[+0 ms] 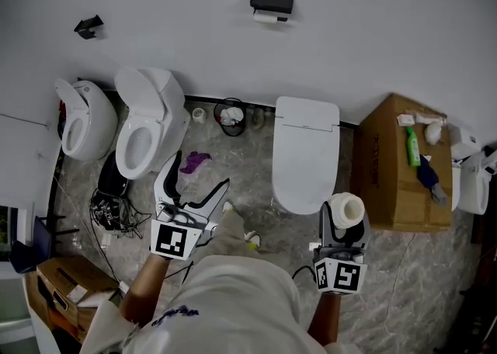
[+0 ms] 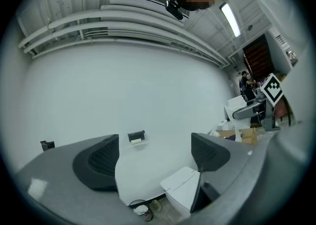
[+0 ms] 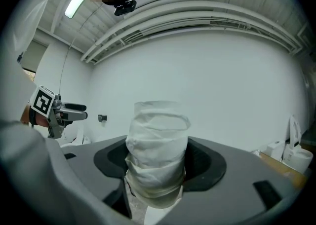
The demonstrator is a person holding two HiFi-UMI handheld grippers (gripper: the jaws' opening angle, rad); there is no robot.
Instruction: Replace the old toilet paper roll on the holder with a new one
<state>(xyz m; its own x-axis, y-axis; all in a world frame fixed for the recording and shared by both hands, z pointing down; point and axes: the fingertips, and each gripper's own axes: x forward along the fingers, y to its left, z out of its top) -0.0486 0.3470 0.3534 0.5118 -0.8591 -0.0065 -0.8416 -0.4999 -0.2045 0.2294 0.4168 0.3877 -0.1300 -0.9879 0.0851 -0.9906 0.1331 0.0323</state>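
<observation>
While the right gripper (image 1: pixel 345 230) has its jaws closed round a plump white toilet paper roll (image 3: pixel 158 145), held upright and well short of the wall, the swap itself looks barely begun. The black wall-mounted holder (image 1: pixel 272 3) shows a thin white sliver (image 1: pixel 268 18) under its cover, which I take for the old roll not yet removed, though it is too small to be sure. The left gripper (image 1: pixel 200 172) has its jaws wide apart with nothing between them, also well away from the holder. As I judge it, what remains is to reach the holder, clear it and seat the new roll. As for containers, a round dark waste bin (image 1: pixel 231 102) by the wall holds crumpled white paper. A closed brown cardboard box (image 1: pixel 388 182) at the right serves as a surface for a green bottle (image 1: pixel 412 147) and some small white items. An open cardboard box (image 1: pixel 58 271) at lower left holds pale things I cannot identify.
</observation>
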